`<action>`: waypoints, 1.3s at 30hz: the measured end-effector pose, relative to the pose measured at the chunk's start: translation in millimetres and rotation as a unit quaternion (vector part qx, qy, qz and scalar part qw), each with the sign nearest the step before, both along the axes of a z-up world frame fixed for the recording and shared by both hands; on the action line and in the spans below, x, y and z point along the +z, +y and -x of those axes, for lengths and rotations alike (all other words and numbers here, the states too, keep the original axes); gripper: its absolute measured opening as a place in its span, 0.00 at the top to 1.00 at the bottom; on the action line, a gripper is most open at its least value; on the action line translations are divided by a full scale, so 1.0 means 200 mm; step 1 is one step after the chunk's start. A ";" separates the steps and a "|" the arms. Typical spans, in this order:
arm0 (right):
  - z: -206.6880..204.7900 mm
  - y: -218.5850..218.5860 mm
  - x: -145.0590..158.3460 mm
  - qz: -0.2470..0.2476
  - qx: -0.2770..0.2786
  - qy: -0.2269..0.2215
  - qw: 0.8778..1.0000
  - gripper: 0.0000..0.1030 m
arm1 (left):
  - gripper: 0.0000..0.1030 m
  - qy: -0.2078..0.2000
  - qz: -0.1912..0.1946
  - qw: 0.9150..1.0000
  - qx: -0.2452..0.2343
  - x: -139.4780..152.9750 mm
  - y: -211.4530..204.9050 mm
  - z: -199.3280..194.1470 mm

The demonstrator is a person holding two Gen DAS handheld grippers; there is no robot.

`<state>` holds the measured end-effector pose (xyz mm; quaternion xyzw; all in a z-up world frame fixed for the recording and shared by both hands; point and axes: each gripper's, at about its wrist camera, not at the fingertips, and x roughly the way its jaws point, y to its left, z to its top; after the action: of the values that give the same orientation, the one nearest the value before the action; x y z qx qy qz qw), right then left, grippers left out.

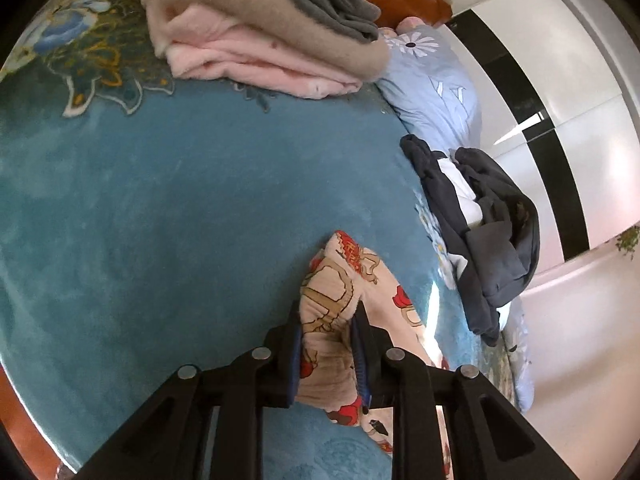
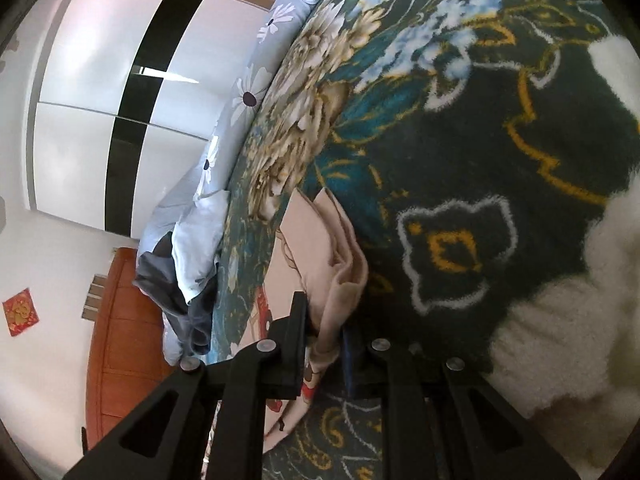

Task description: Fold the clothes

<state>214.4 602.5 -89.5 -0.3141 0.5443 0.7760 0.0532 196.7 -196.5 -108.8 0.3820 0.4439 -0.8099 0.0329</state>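
- Lying on the teal blanket [image 1: 160, 200], the printed garment [image 1: 340, 300] (cream cloth with red and tan cartoon figures) is seen bunched near the blanket's edge in the left wrist view.
- The left gripper [image 1: 326, 344] is clenched on a fold of this garment, cloth being pinched between its blue-padded fingers [image 1: 362, 356].
- In the right wrist view, the same garment [image 2: 340, 264] is shown with its plain cream side outward, gathered into layered folds over the blanket's dark floral border [image 2: 460, 160].
- The right gripper [image 2: 324, 340] is clamped on these folds, fabric being pressed between both fingers.
- A stack of folded items [image 1: 256, 36] (pink at the bottom, beige, then grey) is noted farther along the blanket, well apart from the garment.
- A dark navy heap [image 1: 488, 240] is observed on the light blue daisy-print quilt [image 1: 436, 80] beside the blanket.
- A white wardrobe with a black band [image 2: 132, 100] and a wooden cabinet [image 2: 120, 340] are recorded beyond the bed.
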 end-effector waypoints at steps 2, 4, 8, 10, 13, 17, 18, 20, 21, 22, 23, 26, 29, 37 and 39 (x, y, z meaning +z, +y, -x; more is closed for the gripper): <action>-0.03 0.01 -0.01 0.008 0.000 0.008 1.000 0.85 | 0.77 -0.006 -0.007 1.000 0.004 -0.01 0.01 0.02; -0.05 0.03 -0.02 0.016 -0.002 0.011 1.000 0.85 | 0.78 -0.002 -0.008 1.000 0.007 0.02 0.02 0.04; -0.03 0.03 0.12 0.008 0.001 0.037 0.999 0.85 | 0.79 0.066 -0.015 0.998 -0.005 0.22 0.02 0.07; -0.02 0.03 0.22 0.000 0.004 0.063 0.998 0.85 | 0.79 0.101 -0.011 0.995 -0.009 0.31 0.01 0.05; -0.07 0.06 0.36 -0.037 0.004 0.105 0.994 0.90 | 0.79 0.087 0.011 0.996 -0.012 0.27 -0.01 0.02; -0.13 0.09 0.23 -0.047 -0.006 0.045 0.998 0.90 | 0.79 0.012 -0.015 1.000 0.001 0.02 -0.06 -0.01; -0.15 0.10 0.18 -0.030 -0.011 0.036 0.999 0.90 | 0.75 0.003 -0.024 1.000 0.006 -0.02 -0.08 -0.02; -0.18 0.11 0.09 0.000 -0.018 0.031 0.999 0.90 | 0.74 0.004 -0.047 0.999 0.006 -0.05 -0.11 -0.03; -0.19 0.11 0.08 0.007 -0.017 0.033 0.999 0.90 | 0.72 0.003 -0.049 0.999 0.003 -0.05 -0.12 -0.03; -0.18 0.09 0.08 0.005 -0.012 0.033 0.999 0.90 | 0.67 0.001 -0.045 0.999 0.002 -0.04 -0.12 -0.03; -0.18 0.08 0.09 0.002 -0.008 0.033 0.999 0.89 | 0.63 -0.001 -0.040 0.999 0.004 -0.02 -0.12 -0.04; -0.15 0.05 0.10 -0.003 0.007 0.032 0.999 0.88 | 0.48 -0.006 -0.024 1.000 0.018 0.03 -0.13 -0.09; -0.12 0.03 0.10 -0.004 0.011 0.021 1.000 0.87 | 0.48 0.005 -0.007 1.000 0.030 0.10 -0.13 -0.15; -0.12 0.00 0.08 0.014 0.019 0.001 1.000 0.68 | 0.46 0.063 0.048 0.988 -0.133 0.32 0.38 -0.05; -0.13 -0.01 0.08 0.016 0.016 -0.015 1.000 0.68 | 0.46 0.062 0.044 0.980 -0.184 0.31 0.55 0.01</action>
<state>239.8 600.6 -74.1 -0.3351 0.5508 0.7632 0.0435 194.8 -86.9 -46.9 0.4047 0.3309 -0.8429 -0.1275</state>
